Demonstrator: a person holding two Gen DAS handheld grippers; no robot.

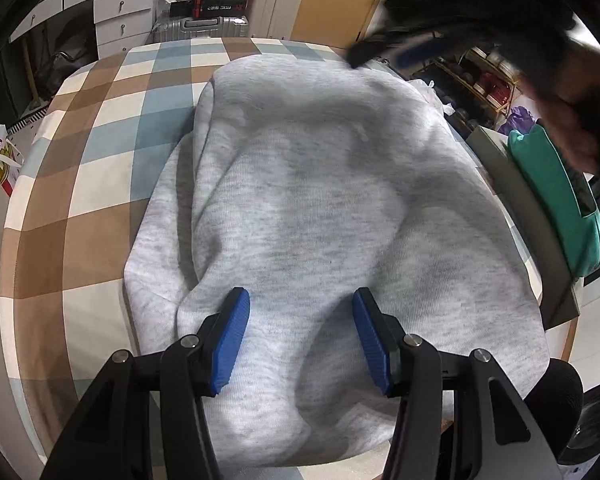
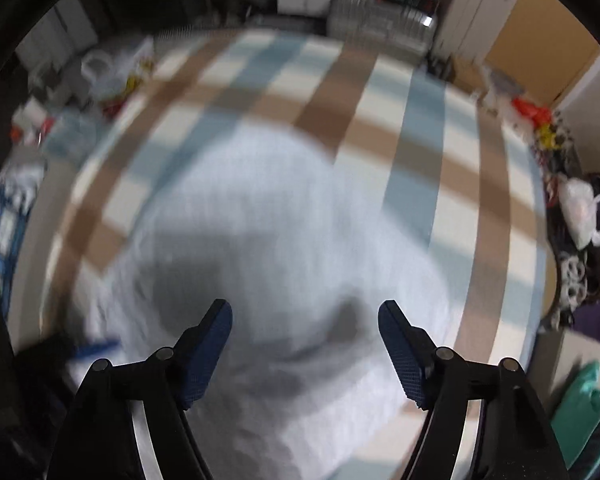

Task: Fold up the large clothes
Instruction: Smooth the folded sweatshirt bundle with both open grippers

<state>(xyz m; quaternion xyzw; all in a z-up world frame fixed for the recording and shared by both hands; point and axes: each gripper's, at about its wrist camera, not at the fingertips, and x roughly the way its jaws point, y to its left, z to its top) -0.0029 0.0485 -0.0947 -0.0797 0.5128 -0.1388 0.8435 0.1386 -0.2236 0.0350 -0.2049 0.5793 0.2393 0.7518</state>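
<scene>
A light grey sweatshirt (image 1: 320, 208) lies folded into a thick bundle on a bed with a checked brown, blue and white cover (image 1: 84, 184). My left gripper (image 1: 301, 336) points down over the near end of the bundle. Its blue pads (image 1: 232, 344) stand apart with only flat fabric below them, nothing pinched. In the right wrist view, which is blurred, the same grey sweatshirt (image 2: 268, 264) lies below my right gripper (image 2: 305, 348), whose jaws are wide apart and empty. The right gripper (image 1: 388, 50) also shows blurred above the bundle's far end, with a hand (image 1: 572, 120) behind it.
A teal bag (image 1: 556, 192) and a box stand at the bed's right edge. A white drawer unit (image 1: 120, 16), a silver suitcase (image 1: 204, 26) and cupboards stand beyond the far side. Bags and clutter (image 2: 112, 76) lie on the floor around the bed.
</scene>
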